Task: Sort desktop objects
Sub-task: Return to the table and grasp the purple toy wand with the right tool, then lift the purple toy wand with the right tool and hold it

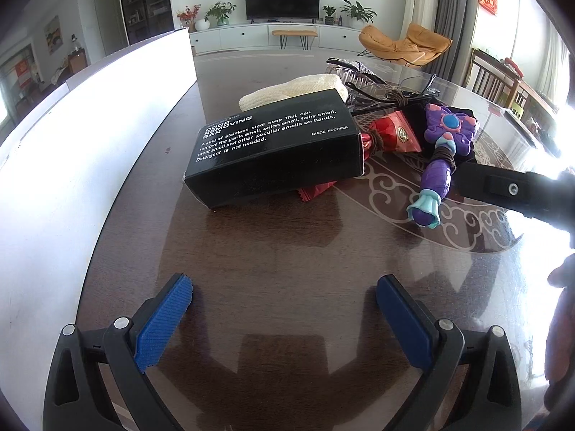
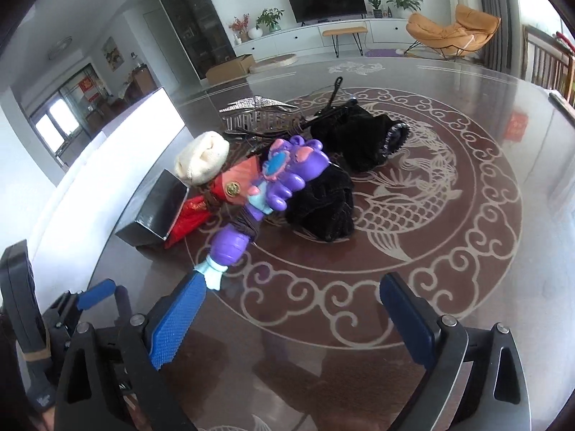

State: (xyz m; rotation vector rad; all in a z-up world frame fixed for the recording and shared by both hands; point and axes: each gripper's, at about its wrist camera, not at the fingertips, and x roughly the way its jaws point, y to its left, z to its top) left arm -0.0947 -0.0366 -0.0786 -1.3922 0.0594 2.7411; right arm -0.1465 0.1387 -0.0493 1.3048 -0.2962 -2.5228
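One heap of mixed things sits mid-bench (image 2: 467, 269): a black box (image 1: 276, 143), cream cloth roll (image 2: 203, 161), red packet (image 1: 391, 133), purple toy wand (image 2: 258, 208) and black velvet pouch (image 2: 359, 136). Left gripper (image 1: 284, 294) and right gripper (image 2: 291, 294) both hover nearby, fingers spread wide, holding nothing.

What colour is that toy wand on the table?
Mostly purple toy wand, with light blue and pink trim; clearest in the left wrist view.

Surface (image 1: 287, 251): box (image 1: 276, 147) at left, lying on packet (image 1: 391, 133); cloth (image 1: 294, 89) behind box; wand (image 1: 442, 158) right of packet; pouch (image 2: 345, 165) behind wand; comb (image 2: 258, 116) at rear.
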